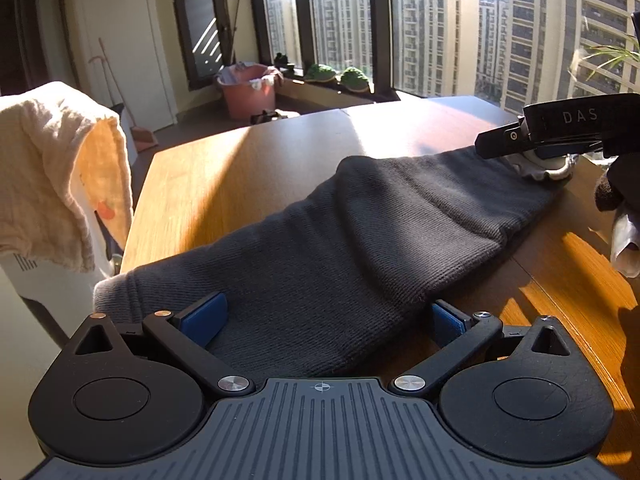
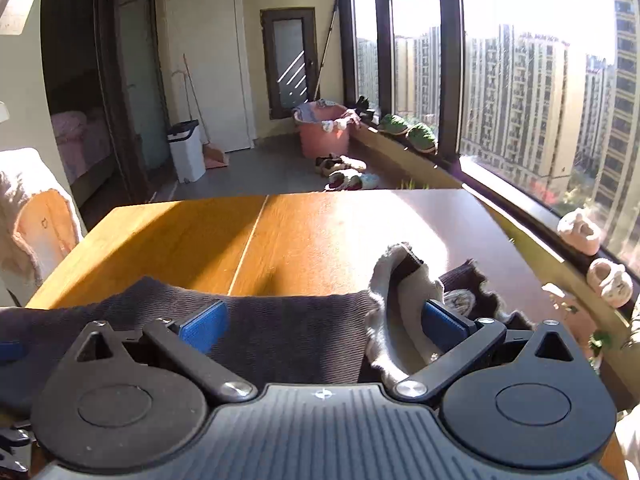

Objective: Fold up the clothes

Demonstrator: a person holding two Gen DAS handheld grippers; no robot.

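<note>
Right now a dark gray piece of clothing (image 1: pixel 320 248) lies stretched out long across the wooden surface (image 1: pixel 224 184). It runs from the near left to the far right in the left view. Sun falls on the wood around it.

The left tool (image 1: pixel 326 320) is spread wide. Its blue pads (image 1: pixel 204 318) sit on either side of the near end of the clothing, and the cloth lies between them. The pads are not squeezing it.

The right tool (image 2: pixel 324 322) is spread wide too. The other end of the clothing (image 2: pixel 280 332) lies between its pads. A pale gray, frilly edge of cloth (image 2: pixel 384 308) sticks up by the right pad (image 2: pixel 444 324). In the left view this tool (image 1: pixel 560 132) shows at the far right, above that end of the clothing.

A cream towel (image 1: pixel 52 168) hangs over a chair at the left. Far away, a pink tub (image 2: pixel 324 132) sits on the floor near the window. Two small pale shoes (image 2: pixel 592 252) sit on the window ledge at the right.
</note>
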